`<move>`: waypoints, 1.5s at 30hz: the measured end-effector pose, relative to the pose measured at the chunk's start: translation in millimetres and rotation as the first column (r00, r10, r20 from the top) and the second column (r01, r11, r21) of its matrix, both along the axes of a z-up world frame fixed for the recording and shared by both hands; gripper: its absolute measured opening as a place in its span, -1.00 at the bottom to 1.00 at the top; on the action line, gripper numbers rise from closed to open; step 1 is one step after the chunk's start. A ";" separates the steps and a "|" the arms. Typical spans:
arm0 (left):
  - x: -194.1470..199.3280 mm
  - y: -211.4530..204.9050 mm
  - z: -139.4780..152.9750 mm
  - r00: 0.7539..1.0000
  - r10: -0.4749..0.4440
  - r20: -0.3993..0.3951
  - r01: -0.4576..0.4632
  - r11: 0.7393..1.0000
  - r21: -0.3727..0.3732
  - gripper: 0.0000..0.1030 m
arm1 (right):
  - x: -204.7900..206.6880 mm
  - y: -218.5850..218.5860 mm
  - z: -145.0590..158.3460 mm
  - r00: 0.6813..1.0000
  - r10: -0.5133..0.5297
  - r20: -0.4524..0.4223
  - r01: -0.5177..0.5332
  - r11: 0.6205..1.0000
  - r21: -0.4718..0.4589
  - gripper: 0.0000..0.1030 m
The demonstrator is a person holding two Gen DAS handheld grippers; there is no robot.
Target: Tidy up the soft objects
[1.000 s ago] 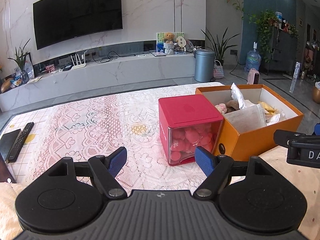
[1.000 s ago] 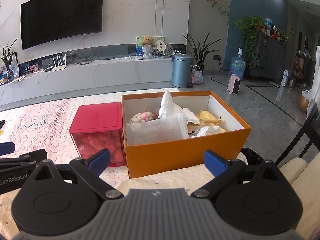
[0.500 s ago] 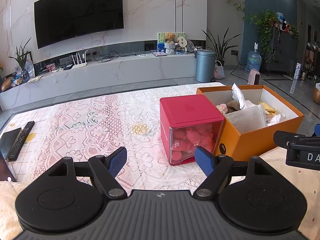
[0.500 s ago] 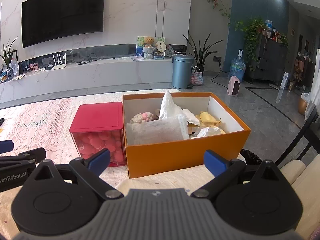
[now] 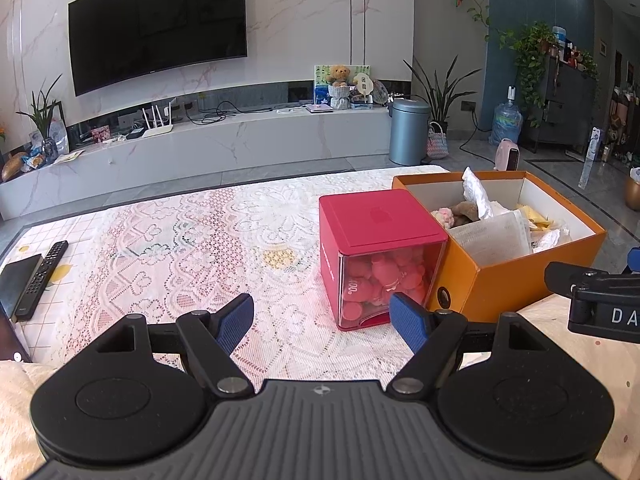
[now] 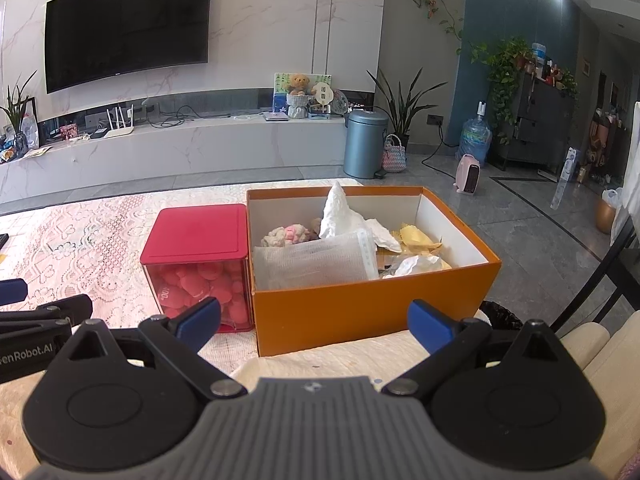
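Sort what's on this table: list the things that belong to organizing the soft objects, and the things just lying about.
Job:
orange box of soft items
red-lidded clear box of pink soft pieces
left gripper, open
right gripper, open

Lying about:
remote control
black device beside it

**Black tongs with blue pads and white lettering**

The left tongs [image 5: 321, 318] have black angular fingers faced with ribbed blue pads [image 5: 235, 322]. Each finger pivots on a round silver screw and runs back to a black plate with a large disc and a triangular cut-out. Between the plates sits a grey ribbed housing bearing a small round emblem. The right tongs [image 6: 315, 321] are built alike, with blue pads [image 6: 430, 327] of their own. White lettering marks the sides: "DA" in the left view, "enRobot.AI" in the right view.
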State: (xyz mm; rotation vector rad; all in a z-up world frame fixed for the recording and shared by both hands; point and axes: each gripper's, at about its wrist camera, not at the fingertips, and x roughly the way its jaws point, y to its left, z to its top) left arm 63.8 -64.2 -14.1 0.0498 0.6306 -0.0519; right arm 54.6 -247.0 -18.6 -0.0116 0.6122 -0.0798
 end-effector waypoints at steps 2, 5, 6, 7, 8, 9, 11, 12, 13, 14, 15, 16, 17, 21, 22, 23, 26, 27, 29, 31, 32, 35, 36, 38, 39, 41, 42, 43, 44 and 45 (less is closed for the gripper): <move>-0.2 0.1 0.0 1.000 0.000 0.001 0.000 1.000 0.001 0.76 | 0.0 -0.2 0.1 1.000 0.000 0.000 0.000 1.000 0.001 0.91; -0.1 0.0 -0.1 1.000 0.000 0.001 0.000 1.000 0.000 0.76 | -0.1 -0.1 -0.1 1.000 0.001 0.000 -0.001 1.000 0.000 0.91; -0.2 0.0 0.2 1.000 0.000 0.000 0.000 1.000 0.000 0.76 | 0.1 -0.2 0.0 1.000 0.002 0.000 -0.002 1.000 0.000 0.91; -0.3 -0.1 0.1 1.000 0.000 0.001 0.000 1.000 0.000 0.76 | -0.1 0.2 0.2 1.000 0.002 0.000 -0.002 1.000 -0.001 0.91; -0.2 -0.2 0.1 1.000 -0.001 0.001 0.001 1.000 0.001 0.76 | -0.5 0.8 0.5 1.000 0.002 0.000 -0.002 1.000 -0.002 0.91; -0.3 -0.3 0.2 1.000 -0.001 0.000 0.001 1.000 0.001 0.76 | -0.8 1.2 0.8 1.000 0.002 0.000 -0.002 1.000 -0.003 0.91; -0.2 -0.4 0.2 1.000 -0.003 -0.001 0.003 1.000 0.001 0.76 | -1.0 1.2 1.0 1.000 0.002 0.000 -0.002 1.000 -0.003 0.91; -0.3 -0.9 0.1 1.000 -0.003 -0.002 0.003 1.000 0.001 0.76 | -1.0 1.3 1.0 1.000 0.001 0.000 -0.001 1.000 -0.003 0.91; -0.3 -1.0 0.0 1.000 -0.003 -0.003 0.003 1.000 0.000 0.76 | -0.9 1.2 1.0 1.000 0.002 0.000 -0.002 1.000 -0.003 0.91; -0.4 -1.2 0.0 1.000 -0.004 -0.004 0.004 1.000 0.000 0.76 | -1.1 0.9 1.1 1.000 0.001 0.000 -0.001 1.000 -0.003 0.91; -0.3 -1.4 -0.1 1.000 -0.004 -0.005 0.004 1.000 0.000 0.76 | -0.9 1.0 0.9 1.000 0.002 0.000 -0.002 1.000 -0.003 0.91; -0.2 -1.4 -0.1 1.000 -0.004 -0.006 0.004 1.000 0.000 0.76 | -1.1 1.1 1.3 1.000 0.001 0.001 -0.001 1.000 -0.003 0.91; -0.3 -1.4 -0.1 1.000 -0.003 -0.006 0.003 1.000 0.000 0.76 | -1.2 0.9 1.3 1.000 0.000 0.000 0.000 1.000 -0.002 0.91; -0.6 -1.1 -0.3 1.000 -0.003 -0.005 0.003 1.000 0.000 0.76 | -1.4 1.7 1.9 1.000 0.002 0.000 -0.002 1.000 -0.005 0.91; -0.5 -1.0 -0.3 1.000 -0.003 -0.006 0.003 1.000 0.000 0.76 | -1.4 1.6 2.1 1.000 0.002 0.000 -0.002 1.000 -0.006 0.91; -0.4 -0.8 -0.3 1.000 -0.003 -0.007 0.003 1.000 -0.001 0.76 | -1.4 1.6 2.2 1.000 0.003 0.000 -0.003 1.000 -0.006 0.91; -0.7 -0.6 -0.2 1.000 -0.002 -0.006 0.002 1.000 -0.003 0.76 | -1.0 2.6 1.9 1.000 0.004 -0.001 -0.004 1.000 -0.010 0.91; -0.6 -0.5 -0.4 1.000 -0.002 -0.006 0.002 1.000 -0.003 0.76 | -1.0 3.0 1.6 1.000 0.005 -0.001 -0.005 1.000 -0.012 0.91; -0.7 0.1 -0.1 1.000 -0.001 -0.004 0.001 1.000 -0.004 0.76 | -1.1 3.5 1.8 1.000 0.006 -0.001 -0.006 1.000 -0.014 0.91; -0.6 0.4 0.1 1.000 0.001 -0.005 -0.001 1.000 -0.006 0.76 | -1.0 4.2 2.0 1.000 0.007 0.000 -0.008 1.000 -0.018 0.91; -0.5 0.5 0.1 1.000 0.001 -0.005 -0.001 1.000 -0.006 0.76 | -0.9 4.6 2.1 1.000 0.009 0.001 -0.009 1.000 -0.020 0.91; -0.6 0.7 0.5 1.000 0.001 -0.004 -0.001 1.000 -0.007 0.76 | -1.4 6.0 2.3 1.000 0.012 0.002 -0.012 1.000 -0.024 0.91; -0.9 0.7 0.6 1.000 0.002 -0.003 -0.002 1.000 -0.007 0.76 | -1.4 6.2 2.3 1.000 0.012 0.002 -0.012 1.000 -0.025 0.91; -1.1 0.7 1.0 1.000 0.003 -0.002 -0.003 1.000 -0.008 0.76 | -1.1 7.3 2.3 1.000 0.014 0.002 -0.014 1.000 -0.028 0.91; -1.1 0.6 1.1 1.000 0.003 -0.002 -0.003 1.000 -0.008 0.76 | -1.1 7.8 2.1 1.000 0.014 0.002 -0.014 0.999 -0.029 0.91; -1.0 0.8 1.1 1.000 0.003 -0.003 -0.003 1.000 -0.008 0.76 | -0.9 8.0 2.1 1.000 0.014 0.002 -0.014 0.999 -0.030 0.92; -1.2 1.0 1.2 1.000 0.004 -0.003 -0.004 1.000 -0.009 0.76 | -0.9 8.0 2.1 1.000 0.015 0.002 -0.015 0.999 -0.030 0.92; -1.2 1.1 1.4 1.000 0.005 -0.002 -0.005 1.000 -0.011 0.76 | -0.9 8.2 2.1 1.000 0.015 0.002 -0.015 0.999 -0.030 0.92; -1.3 1.1 1.6 1.000 0.005 -0.003 -0.005 1.000 -0.013 0.76 | -1.0 8.5 1.9 1.000 0.016 0.003 -0.016 0.999 -0.031 0.92; -1.6 1.0 2.0 1.000 0.005 -0.003 -0.005 1.000 -0.015 0.76 | -1.0 8.7 2.0 1.000 0.017 0.003 -0.016 0.999 -0.033 0.92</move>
